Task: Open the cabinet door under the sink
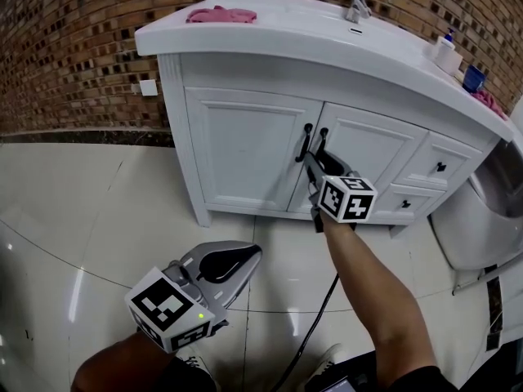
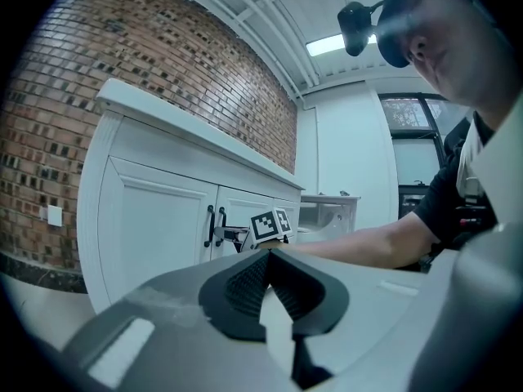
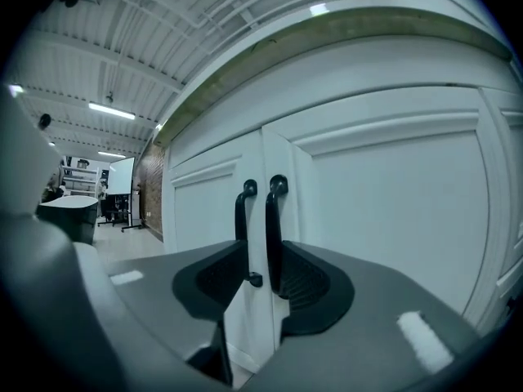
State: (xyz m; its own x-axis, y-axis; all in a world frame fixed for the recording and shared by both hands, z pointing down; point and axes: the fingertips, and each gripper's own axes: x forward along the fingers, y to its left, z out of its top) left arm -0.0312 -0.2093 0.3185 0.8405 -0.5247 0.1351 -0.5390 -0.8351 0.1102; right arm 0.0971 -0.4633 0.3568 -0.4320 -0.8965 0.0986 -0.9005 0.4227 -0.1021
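Note:
The white cabinet [image 1: 245, 149] stands under the sink top [image 1: 286, 51] with both doors closed. Two black handles [image 1: 305, 143] sit side by side at the middle seam. My right gripper [image 1: 315, 161] is held up against them, open. In the right gripper view both handles, left [image 3: 242, 227] and right [image 3: 274, 231], stand in the gap of the right gripper [image 3: 263, 248], the right one close to the right-hand pad [image 3: 306, 284]; no pad presses on either. My left gripper [image 1: 248, 255] hangs low over the floor, shut and empty; it [image 2: 270, 253] points toward the cabinet.
Pink cloth [image 1: 221, 13], a faucet [image 1: 357, 6], a white bottle [image 1: 445, 53] and a blue cup [image 1: 473, 78] are on the sink top. Two small drawers [image 1: 441, 167] sit right of the doors. A white toilet bowl [image 1: 478, 215] stands at far right. A black cable [image 1: 315, 325] hangs below my right arm.

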